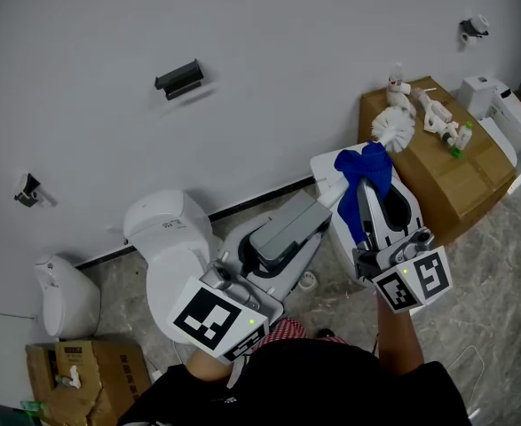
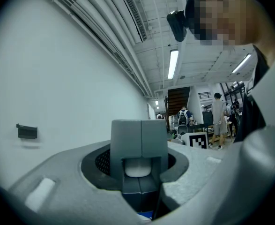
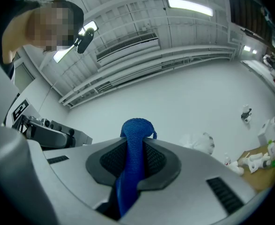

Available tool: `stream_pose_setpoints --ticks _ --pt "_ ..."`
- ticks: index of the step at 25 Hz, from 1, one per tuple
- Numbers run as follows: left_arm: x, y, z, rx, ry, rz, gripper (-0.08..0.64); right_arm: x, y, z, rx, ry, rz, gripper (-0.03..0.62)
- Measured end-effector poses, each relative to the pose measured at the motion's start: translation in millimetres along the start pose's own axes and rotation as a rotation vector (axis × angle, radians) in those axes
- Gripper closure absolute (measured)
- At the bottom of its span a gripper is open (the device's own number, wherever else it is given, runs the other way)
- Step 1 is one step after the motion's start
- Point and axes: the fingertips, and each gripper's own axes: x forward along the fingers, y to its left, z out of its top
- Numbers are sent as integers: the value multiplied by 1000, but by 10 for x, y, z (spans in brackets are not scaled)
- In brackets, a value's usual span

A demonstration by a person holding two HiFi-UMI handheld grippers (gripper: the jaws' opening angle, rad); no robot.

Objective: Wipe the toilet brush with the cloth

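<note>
We held the toilet brush (image 1: 393, 129) with its white bristles in the upper right of the head view, in front of a cardboard box (image 1: 473, 180). The left gripper (image 2: 139, 149) had its fingers fairly wide, clamped on the brush's grey handle (image 1: 287, 229) near mid-frame. The right gripper (image 3: 133, 149) kept its fingers narrow, pinched on the blue cloth (image 1: 367, 171), just beside the bristles; we could not tell whether they touched.
</note>
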Motion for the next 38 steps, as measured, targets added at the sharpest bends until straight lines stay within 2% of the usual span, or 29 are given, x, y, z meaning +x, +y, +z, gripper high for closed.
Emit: stream_pose_setpoints --ticks 38 --pt "-4 8 -5 -4 0 -1 397 38 -255 -48 -5 1 -39 528"
